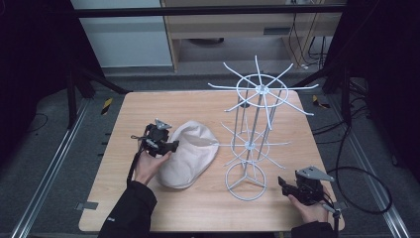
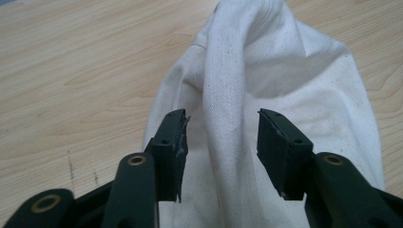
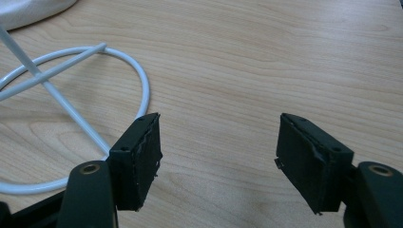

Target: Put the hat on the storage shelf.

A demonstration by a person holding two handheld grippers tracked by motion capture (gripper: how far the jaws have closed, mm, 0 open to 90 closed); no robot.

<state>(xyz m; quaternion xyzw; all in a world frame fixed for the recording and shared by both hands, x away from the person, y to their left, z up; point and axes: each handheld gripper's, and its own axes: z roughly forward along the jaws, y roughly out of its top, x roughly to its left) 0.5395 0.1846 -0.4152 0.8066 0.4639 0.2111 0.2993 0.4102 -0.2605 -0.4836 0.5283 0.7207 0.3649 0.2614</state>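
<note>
The left gripper [image 2: 221,142] is sitting closest to the lens in its own view, its 2 jaws standing apart with a raised fold of the white cloth bag [image 2: 266,95] running straight up between them. The pads are not yet pressing on the fabric: there is a gap on each side of the fold, narrower on the left. That fold is the relation the coming move turns on, since it is lying along the gripper's own line of sight, so the jaws need only come together to pinch it.

In the high view, the left gripper [image 1: 166,144] is hovering at the bag's left edge, while the bag [image 1: 190,156] is lying flat on the wooden table [image 1: 148,106], left of centre, its long axis slanting from lower left to upper right. It is looking soft, cream-white, rumpled, with visible stitched seams; which end is the mouth is hard to tell from here.

Moving right, the white wire rack [image 1: 255,129] is standing upright just beside the bag, its ring base [image 3: 138,80] showing in the right gripper view.

Farthest right, the right gripper [image 1: 289,187] is resting near the rack's base, well apart from the bag, jaws wide and holding nothing. The left hand is plainly the nearer 1.
</note>
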